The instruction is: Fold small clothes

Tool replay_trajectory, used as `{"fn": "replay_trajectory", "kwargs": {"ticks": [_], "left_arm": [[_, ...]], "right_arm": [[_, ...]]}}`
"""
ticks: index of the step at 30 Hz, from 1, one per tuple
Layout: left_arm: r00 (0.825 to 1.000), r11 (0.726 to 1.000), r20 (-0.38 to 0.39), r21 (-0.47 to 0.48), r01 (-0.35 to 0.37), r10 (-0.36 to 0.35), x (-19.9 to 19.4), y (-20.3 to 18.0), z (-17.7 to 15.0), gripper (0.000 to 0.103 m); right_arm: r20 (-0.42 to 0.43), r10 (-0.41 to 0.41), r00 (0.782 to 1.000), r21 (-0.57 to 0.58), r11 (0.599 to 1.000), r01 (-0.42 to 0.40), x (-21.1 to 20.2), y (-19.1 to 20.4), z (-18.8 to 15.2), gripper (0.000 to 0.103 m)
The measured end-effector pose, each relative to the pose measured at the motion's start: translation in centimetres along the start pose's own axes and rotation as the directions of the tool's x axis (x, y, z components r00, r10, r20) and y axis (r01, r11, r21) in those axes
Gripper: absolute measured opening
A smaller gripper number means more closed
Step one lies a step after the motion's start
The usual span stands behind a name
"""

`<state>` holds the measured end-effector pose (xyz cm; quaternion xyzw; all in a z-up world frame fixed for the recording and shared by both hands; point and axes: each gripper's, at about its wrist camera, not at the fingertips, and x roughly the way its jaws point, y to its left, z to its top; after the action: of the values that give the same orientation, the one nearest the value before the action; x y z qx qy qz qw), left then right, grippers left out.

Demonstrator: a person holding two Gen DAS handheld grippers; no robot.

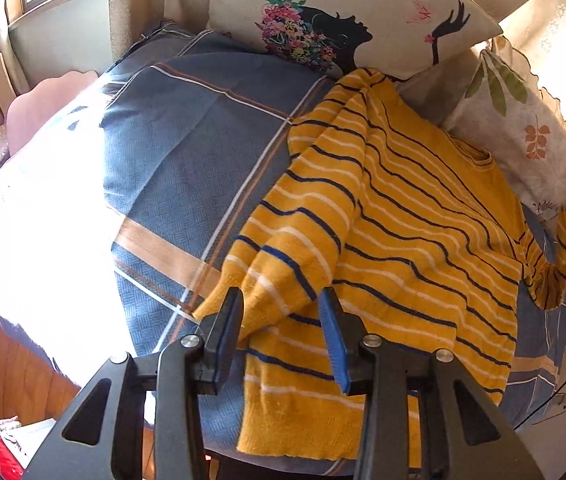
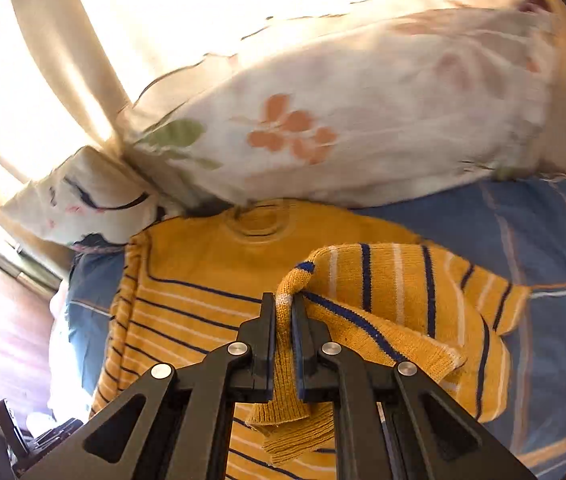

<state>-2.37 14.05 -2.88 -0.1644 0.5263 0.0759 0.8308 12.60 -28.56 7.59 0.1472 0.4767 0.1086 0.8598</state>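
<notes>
Right gripper (image 2: 284,300): pinched sweater (image 2: 187,280) sleeve (image 2: 383,280) cuff.
Left gripper (image 1: 281,300): spread above sweater, opening.
Risk: cuff slipped out, fold skewed.

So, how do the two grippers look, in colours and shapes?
Both look alike. The left gripper has matte black angular linkage arms with triangular cut-outs, round silver pivot pins, and flat black fingers lined with blue pads. The right gripper shows the same black arms, silver pins and dark-blue-edged fingers. No cables or markings are visible.
</notes>
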Motion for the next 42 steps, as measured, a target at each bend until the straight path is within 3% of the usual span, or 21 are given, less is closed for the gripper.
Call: {"fn": "replay_trajectory", "kwargs": {"ticks": [5, 9, 11, 13, 16, 20, 23, 27, 30, 32, 35, 39, 40, 42], "left_arm": [[1.0, 1.0, -0.008, -0.006, 0.006, -0.006, 0.6, 3.7, 1.5, 0.038], [1.0, 1.0, -0.023, -0.003, -0.005, 0.005, 1.2, 6.7, 2.3, 0.038], [1.0, 1.0, -0.029, -0.001, -0.009, 0.009, 1.5, 7.8, 2.6, 0.038], [0.999, 1.0, -0.037, -0.011, -0.003, 0.003, 1.9, 8.9, 2.9, 0.038], [0.999, 0.999, -0.049, -0.032, 0.002, -0.003, 2.5, 10.2, 3.4, 0.039], [0.998, 0.998, -0.066, -0.068, 0.002, -0.006, 3.3, 11.7, 4.1, 0.039], [0.997, 0.995, -0.072, -0.099, -0.005, -0.002, 3.7, 12.9, 4.4, 0.039], [0.997, 0.99, -0.079, -0.134, -0.03, 0.02, 4.1, 14.7, 4.8, 0.039], [0.996, 0.983, -0.079, -0.177, -0.056, 0.042, 4.1, 16.6, 5.1, 0.039], [0.996, 0.977, -0.073, -0.201, -0.072, 0.058, 3.9, 17.7, 5.2, 0.039], [0.995, 0.969, -0.06, -0.227, -0.096, 0.084, 3.4, 19.1, 5.2, 0.039], [0.994, 0.961, -0.044, -0.254, -0.11, 0.102, 2.6, 20.3, 4.7, 0.039], [0.994, 0.959, -0.042, -0.259, -0.111, 0.104, 2.4, 20.6, 4.5, 0.039], [0.994, 0.956, -0.04, -0.27, -0.113, 0.106, 2.0, 21.1, 4.2, 0.039]], "right_arm": [[-0.129, 0.084, 0.988, -0.059, 0.994, -0.093, 10.8, 9.8, 0.4, 0.008], [-0.195, 0.02, 0.981, -0.106, 0.994, -0.042, 17.9, 13.6, -0.2, 0.009], [-0.222, -0.032, 0.974, -0.13, 0.992, 0.003, 20.7, 14.2, -0.2, 0.015], [-0.237, -0.053, 0.97, -0.142, 0.99, 0.019, 22.6, 14.6, -0.2, 0.035], [-0.21, -0.016, 0.977, -0.124, 0.992, -0.011, 21.9, 15.6, 0.0, 0.05], [-0.178, 0.027, 0.984, -0.164, 0.985, -0.056, 19.0, 18.7, -1.1, 0.052], [-0.25, 0.145, 0.957, -0.162, 0.969, -0.189, 17.5, 21.3, -4.5, 0.056], [-0.373, 0.184, 0.909, -0.367, 0.871, -0.327, 15.5, 27.0, -11.6, 0.056], [-0.452, 0.186, 0.872, -0.518, 0.742, -0.427, 14.2, 31.2, -17.1, 0.064], [-0.487, 0.157, 0.859, -0.615, 0.637, -0.465, 13.6, 33.4, -20.4, 0.068], [-0.499, 0.063, 0.865, -0.724, 0.518, -0.455, 14.5, 35.1, -24.4, 0.068], [-0.4, -0.062, 0.914, -0.844, 0.412, -0.342, 16.5, 34.5, -26.3, 0.065], [-0.38, -0.082, 0.921, -0.858, 0.402, -0.318, 16.9, 34.3, -26.4, 0.048], [-0.39, -0.102, 0.915, -0.849, 0.426, -0.314, 17.8, 34.2, -26.0, 0.035]]}}
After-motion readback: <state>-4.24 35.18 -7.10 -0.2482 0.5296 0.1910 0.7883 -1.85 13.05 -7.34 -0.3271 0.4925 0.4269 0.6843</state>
